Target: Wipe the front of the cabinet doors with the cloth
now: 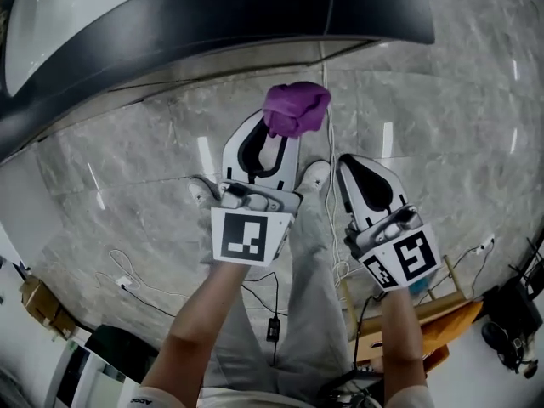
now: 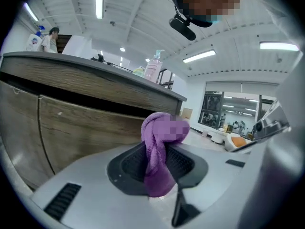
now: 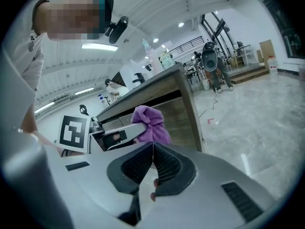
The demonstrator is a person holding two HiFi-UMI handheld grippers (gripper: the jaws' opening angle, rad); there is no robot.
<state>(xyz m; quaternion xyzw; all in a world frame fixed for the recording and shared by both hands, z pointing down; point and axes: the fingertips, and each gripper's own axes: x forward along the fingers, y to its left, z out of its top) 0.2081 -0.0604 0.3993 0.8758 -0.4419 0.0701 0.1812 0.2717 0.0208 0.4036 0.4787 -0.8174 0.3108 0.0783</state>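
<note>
Looking straight down from the head view, the left gripper [image 1: 274, 136] is out ahead with a bunched purple cloth [image 1: 295, 107] at its tip. That gripper's own view confirms it: the jaws are clamped on the cloth, which stands up in a twisted wad between the black ribbed pads [image 2: 183, 162] and bulges above them. Just beyond it are the cabinet doors [image 2: 86, 128], brown wood grain with a thin vertical seam between two panels, under a dark recess and a grey countertop [image 2: 95, 67]. The cloth sits near the door fronts, low on the cabinet; from this angle it looks just short of the wood, though contact is hard to judge. A pink pump bottle [image 2: 153, 67] stands up on the counter.

Over on the other side, the right gripper [image 1: 352, 165] hangs back beside the left one, closer to the person's body. Its view shows the jaws pressed together with nothing between them. Past its tips that view catches the left gripper and the cloth against the end of the cabinet.

Below both tools lies grey marble floor [image 1: 127, 185] with thin cables [image 1: 127, 280] trailing across it, and the person's grey trouser legs [image 1: 310, 270] run down the middle.
</note>
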